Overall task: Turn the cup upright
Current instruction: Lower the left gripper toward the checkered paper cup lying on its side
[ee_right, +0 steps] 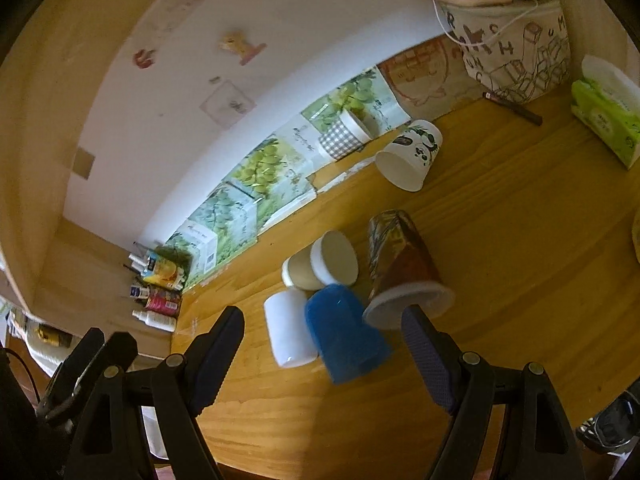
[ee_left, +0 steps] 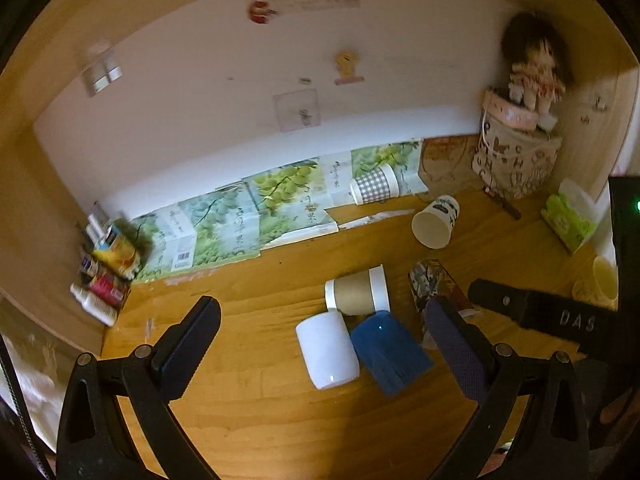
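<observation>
Several cups lie or stand on the wooden desk. A white cup, a blue cup and a brown-sleeved cup lie on their sides in a cluster. A patterned dark cup stands upside down beside them. A panda paper cup lies farther back. My left gripper is open above the cluster. My right gripper is open, over the blue cup, empty; its black finger shows in the left wrist view.
A checkered cup lies on grape-printed boxes along the back wall. A fabric bag with a doll on top stands at the back right, a green tissue pack at right, small bottles at left.
</observation>
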### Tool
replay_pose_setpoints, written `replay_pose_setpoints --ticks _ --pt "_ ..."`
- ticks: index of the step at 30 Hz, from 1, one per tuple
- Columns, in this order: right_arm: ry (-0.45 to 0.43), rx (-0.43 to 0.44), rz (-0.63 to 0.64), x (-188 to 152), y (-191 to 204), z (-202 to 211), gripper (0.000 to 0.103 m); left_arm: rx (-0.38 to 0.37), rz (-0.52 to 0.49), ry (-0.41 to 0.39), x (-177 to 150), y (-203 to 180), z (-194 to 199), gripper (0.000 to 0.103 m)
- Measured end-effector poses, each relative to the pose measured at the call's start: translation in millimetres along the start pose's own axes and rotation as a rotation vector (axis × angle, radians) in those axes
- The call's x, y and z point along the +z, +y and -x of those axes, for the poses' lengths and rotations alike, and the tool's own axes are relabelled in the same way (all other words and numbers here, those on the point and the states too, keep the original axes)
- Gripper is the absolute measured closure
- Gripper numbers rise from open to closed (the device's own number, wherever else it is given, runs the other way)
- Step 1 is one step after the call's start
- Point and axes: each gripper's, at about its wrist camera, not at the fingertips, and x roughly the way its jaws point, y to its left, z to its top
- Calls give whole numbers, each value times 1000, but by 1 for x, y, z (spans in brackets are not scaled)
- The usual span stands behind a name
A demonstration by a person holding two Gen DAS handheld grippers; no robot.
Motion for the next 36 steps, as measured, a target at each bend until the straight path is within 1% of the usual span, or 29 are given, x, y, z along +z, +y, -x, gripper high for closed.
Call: replay_pose_setpoints --ticks 2,6,11,14,15,19,23,26,28,32,36 --pt "17 4 -22 13 -8 -9 21 -1 -26 20 8 -4 -10 1" --pt "39 10 -49 34 -22 -25 21 -29 -49 66 29 -10 -34 1" --pt "53 16 -55 61 -36 -43 21 -3 -131 70 51 -21 -57 1" --pt "43 25 -52 75 -42 -52 21 14 -200 73 64 -29 -72 1" --pt "37 30 -50 79 -43 -55 21 30 -227 68 69 -33 -79 1" --pt "-12 67 -18 99 -49 -62 21 45 -294 55 82 -44 -98 1" --pt "-74 107 33 117 -53 -67 21 24 -345 64 94 -52 -120 1" --pt "-125 119 81 128 -57 -71 21 42 -400 62 101 -59 -138 1" --pt "-156 125 117 134 -60 -73 21 64 -454 63 105 -65 -152 1" --pt "-190 147 182 143 -68 -80 21 66 -539 44 106 -74 -172 1" --pt "-215 154 260 145 -71 -87 21 79 -657 26 100 -87 -195 1"
